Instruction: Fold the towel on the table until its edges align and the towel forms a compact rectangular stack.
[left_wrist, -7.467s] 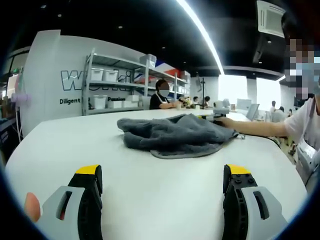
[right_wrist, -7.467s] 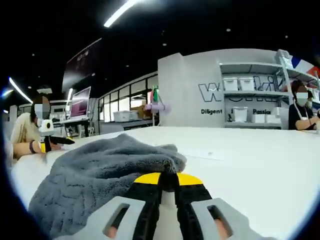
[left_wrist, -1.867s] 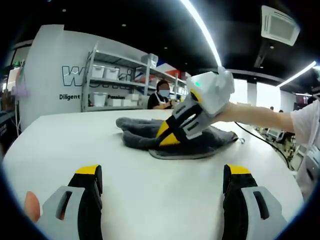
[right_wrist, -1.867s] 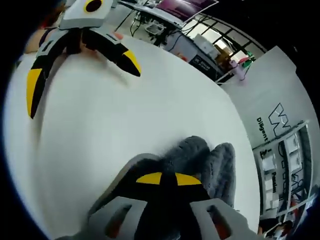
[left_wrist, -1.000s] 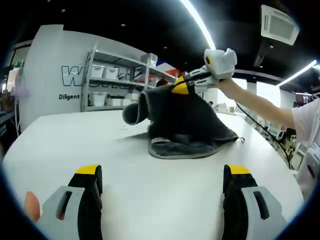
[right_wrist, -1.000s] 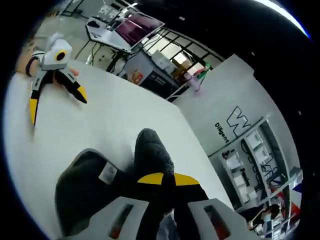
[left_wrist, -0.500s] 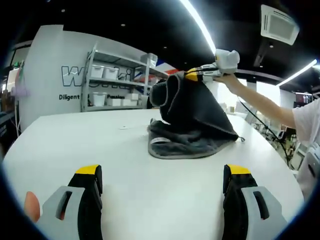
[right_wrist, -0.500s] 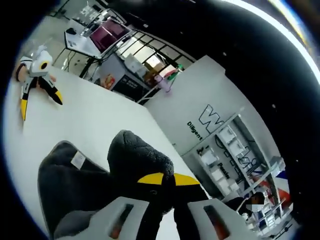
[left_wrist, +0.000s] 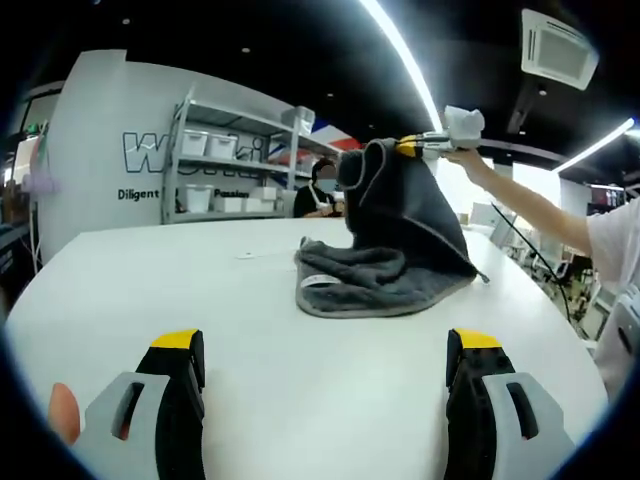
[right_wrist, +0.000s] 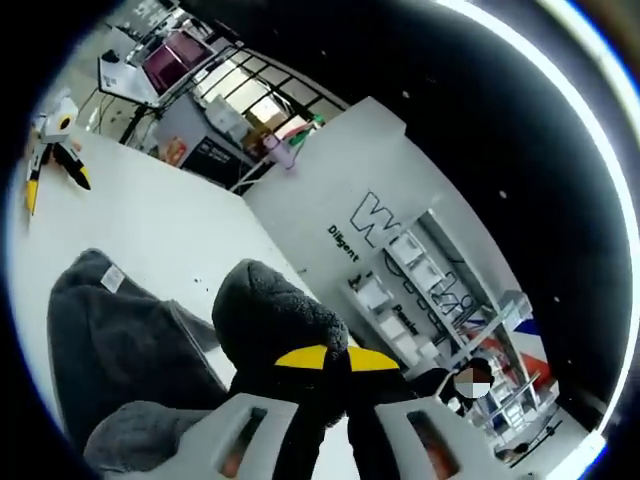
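White table (left_wrist: 150, 290), one towel (left_wrist: 390, 250), seemingly pinched

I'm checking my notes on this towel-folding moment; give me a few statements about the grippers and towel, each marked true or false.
1. The right gripper is shut on the grey towel. True.
2. The towel lies flat on the white table. False: one part is lifted above it, the rest rests there.
3. The left gripper is open and holds nothing. True.
4. The left gripper touches the towel. False: bare table lies between them.
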